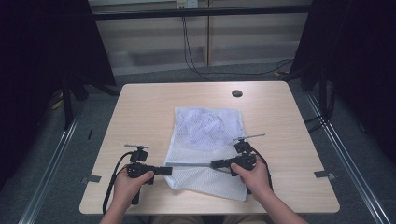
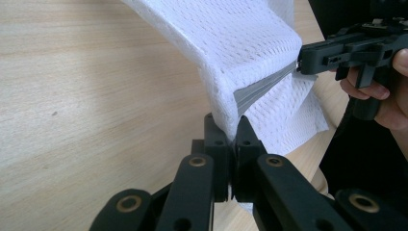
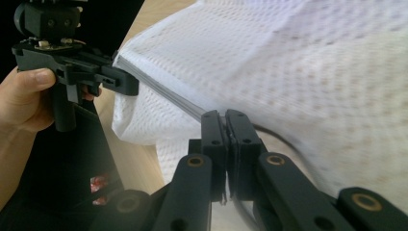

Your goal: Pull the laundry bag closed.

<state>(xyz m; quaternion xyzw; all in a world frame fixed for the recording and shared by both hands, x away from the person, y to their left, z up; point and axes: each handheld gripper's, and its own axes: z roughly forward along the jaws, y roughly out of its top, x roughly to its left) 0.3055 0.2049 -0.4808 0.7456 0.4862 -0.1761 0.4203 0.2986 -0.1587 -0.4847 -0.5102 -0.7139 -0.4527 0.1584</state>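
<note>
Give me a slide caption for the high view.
Both claws, left and right, pinch the grey zipper edge of a white mesh bag.

Mesh bag blurred, contents too faint to tell

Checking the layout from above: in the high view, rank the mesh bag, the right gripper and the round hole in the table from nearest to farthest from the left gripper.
1. Mesh bag: its edge is clamped in the left gripper.
2. Right gripper: across the bag's grey strip.
3. Round hole: far side of the table.
</note>
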